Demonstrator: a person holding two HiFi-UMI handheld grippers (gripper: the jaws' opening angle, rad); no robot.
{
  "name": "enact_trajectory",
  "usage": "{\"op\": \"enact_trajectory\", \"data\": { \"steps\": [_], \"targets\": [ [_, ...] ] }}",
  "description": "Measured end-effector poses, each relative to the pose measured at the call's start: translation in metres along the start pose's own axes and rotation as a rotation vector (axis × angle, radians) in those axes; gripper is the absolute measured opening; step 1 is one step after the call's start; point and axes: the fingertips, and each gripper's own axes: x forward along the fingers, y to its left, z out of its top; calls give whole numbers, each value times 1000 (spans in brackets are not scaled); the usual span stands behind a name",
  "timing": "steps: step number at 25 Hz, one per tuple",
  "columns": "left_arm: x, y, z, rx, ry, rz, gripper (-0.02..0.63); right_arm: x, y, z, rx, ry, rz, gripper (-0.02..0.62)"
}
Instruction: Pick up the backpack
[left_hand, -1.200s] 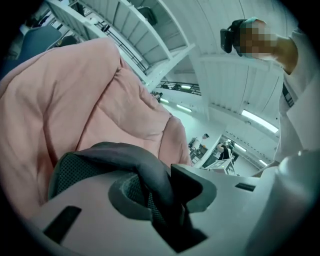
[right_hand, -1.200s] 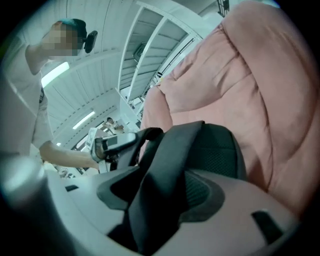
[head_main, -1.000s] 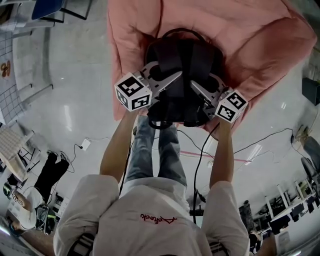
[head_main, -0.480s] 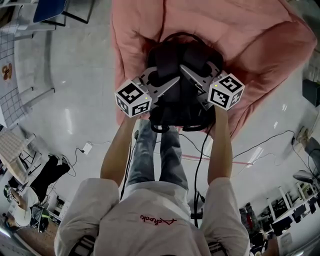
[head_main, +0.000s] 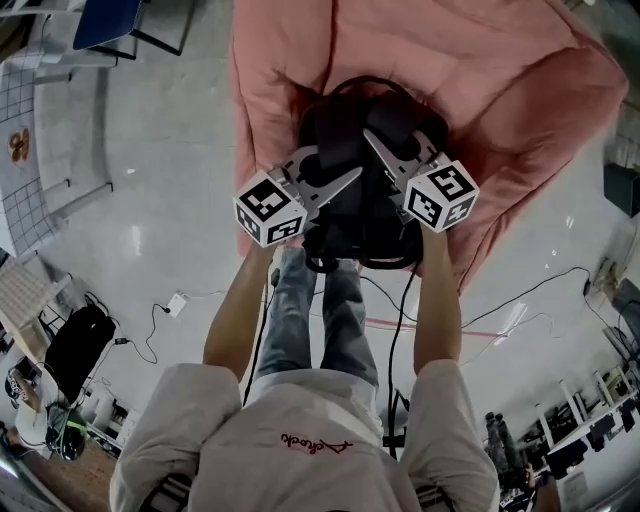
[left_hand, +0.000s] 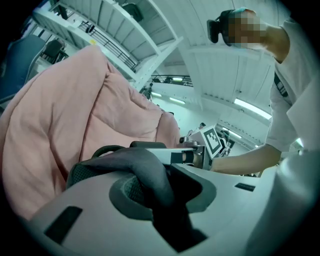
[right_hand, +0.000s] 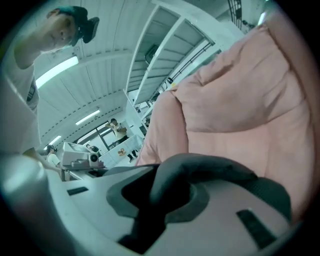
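Observation:
A black backpack (head_main: 352, 228) lies on a pink bean bag (head_main: 500, 90), straps facing up. My left gripper (head_main: 352, 174) reaches in from the left and is shut on a dark padded shoulder strap (left_hand: 145, 170), which fills the gap between its jaws in the left gripper view. My right gripper (head_main: 374, 137) comes in from the right. Its jaws have just been closing and now press on the other shoulder strap (right_hand: 200, 172), which runs between them. The other gripper's marker cube (left_hand: 212, 141) shows behind the strap in the left gripper view.
The bean bag (right_hand: 240, 100) rises behind and around the backpack. The person's legs (head_main: 330, 310) stand close to its front edge. Cables (head_main: 520, 290) trail over the shiny floor at the right, and a black bag (head_main: 75, 345) sits on the floor at the left.
My right gripper has moved inward and farther up over the backpack, and its jaws have narrowed onto the strap. The left gripper has stayed where it was.

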Motion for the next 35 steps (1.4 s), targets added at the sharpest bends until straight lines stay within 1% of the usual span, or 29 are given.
{"op": "enact_trajectory", "data": {
  "steps": [5,12,15,19,25,31,33,35],
  "targets": [
    [-8,-21,23,59,-21,7,109,-27,16,34,-54,-129,-73,74],
    [-34,-64,54,50,-110,35,103,-66,67,59,-67,-219,-90,69],
    [-45,-88,62,54,-127,34,101,-86,89,65,-64,-242,-97,69],
    [-59,-117,70,37,-160,40,100,-110,113,71,-71,-254,-97,67],
    [-84,-165,71,40,-157,36,98,-150,156,71,-45,-288,-104,66],
    [-123,-209,71,-33,-206,59,98,-180,208,69,-15,-303,-107,64],
    [-130,-220,74,-31,-205,62,98,-189,218,71,-11,-305,-108,64],
    [-131,-233,78,-13,-190,58,97,-200,224,74,-2,-311,-120,64]
  ]
}}
